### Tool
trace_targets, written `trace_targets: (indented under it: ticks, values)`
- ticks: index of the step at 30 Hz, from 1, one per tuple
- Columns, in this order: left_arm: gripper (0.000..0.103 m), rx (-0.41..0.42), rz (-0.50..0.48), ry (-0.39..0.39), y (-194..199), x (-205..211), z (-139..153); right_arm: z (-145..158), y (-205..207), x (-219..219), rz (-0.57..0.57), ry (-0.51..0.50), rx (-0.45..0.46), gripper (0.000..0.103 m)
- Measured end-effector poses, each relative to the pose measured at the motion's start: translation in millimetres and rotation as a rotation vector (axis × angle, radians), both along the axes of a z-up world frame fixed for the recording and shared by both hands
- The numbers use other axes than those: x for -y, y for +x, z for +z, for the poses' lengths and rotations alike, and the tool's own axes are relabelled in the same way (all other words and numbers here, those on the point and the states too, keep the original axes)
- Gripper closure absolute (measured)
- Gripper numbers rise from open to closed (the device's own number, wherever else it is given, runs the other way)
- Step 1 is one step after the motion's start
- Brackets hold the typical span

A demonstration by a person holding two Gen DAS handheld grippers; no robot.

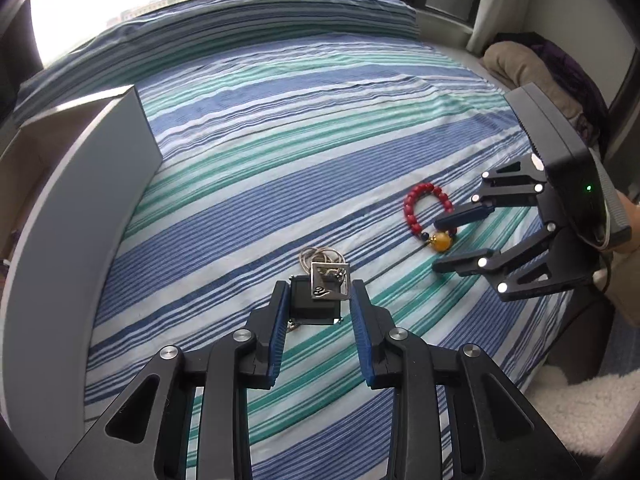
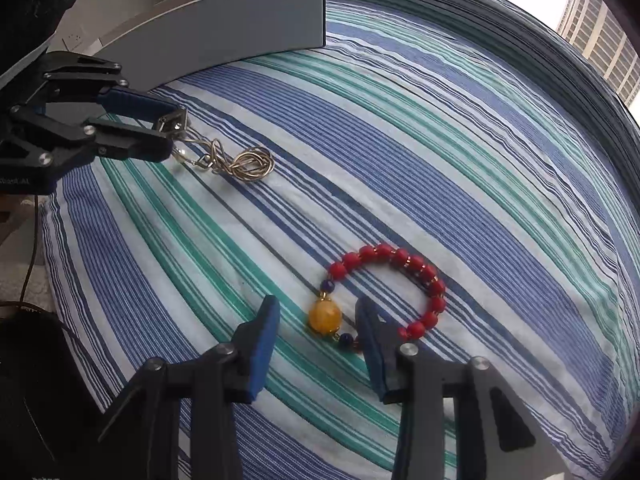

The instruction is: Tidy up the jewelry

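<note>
Left tool (image 1: pixel 319 292), bottom centre of left wrist view: we see it clamped on square silver pendant (image 1: pixel 329 286), chain (image 2: pixel 240 164) trailing onto striped bed sheet (image 1: pixel 280 140). Right tool (image 2: pixel 316 320) low in its own view: jaws apart around yellow bead (image 2: pixel 325 315) of red bead bracelet (image 2: pixel 404 280), pads not pressing it. Bracelet flat on sheet, lower centre-right. Grey box (image 2: pixel 224 32) sits upper left, well apart from bracelet.
</note>
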State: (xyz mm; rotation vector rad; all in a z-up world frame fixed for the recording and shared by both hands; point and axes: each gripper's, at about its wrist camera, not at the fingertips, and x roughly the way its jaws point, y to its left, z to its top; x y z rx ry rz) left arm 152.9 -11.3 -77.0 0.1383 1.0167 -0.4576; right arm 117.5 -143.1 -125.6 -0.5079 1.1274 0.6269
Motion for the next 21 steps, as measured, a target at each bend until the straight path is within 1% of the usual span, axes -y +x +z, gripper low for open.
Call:
trace_targets:
  ticks: [2, 5, 6, 8, 12, 15, 19, 21]
  values:
    - [0.074, -0.003, 0.029, -0.014, -2, -7, 5, -2, 0, -3, 0.001, -0.003, -0.003, 0.085]
    - [0.074, -0.008, 0.084, -0.043, -7, -22, 18, 3, 0, -5, -0.015, -0.007, -0.004, 0.086]
    - [0.074, -0.008, 0.103, -0.053, -10, -29, 25, 8, 0, -7, -0.022, -0.001, 0.003, 0.086]
    - [0.074, 0.001, 0.139, -0.063, -16, -40, 40, 26, 2, -8, -0.047, 0.043, -0.004, 0.086]
    - [0.074, 0.033, 0.218, -0.066, -30, -74, 79, 75, 5, -22, -0.046, 0.152, 0.003, 0.086]
    - [0.074, 0.061, 0.293, -0.068, -39, -107, 110, 113, 8, -45, -0.009, 0.23, 0.016, 0.086]
    - [0.073, 0.086, 0.413, -0.085, -41, -160, 145, 165, 16, -95, 0.061, 0.323, 0.048, 0.086]
    - [0.073, 0.102, 0.481, -0.068, -39, -188, 158, 187, 24, -124, 0.091, 0.363, 0.064, 0.086]
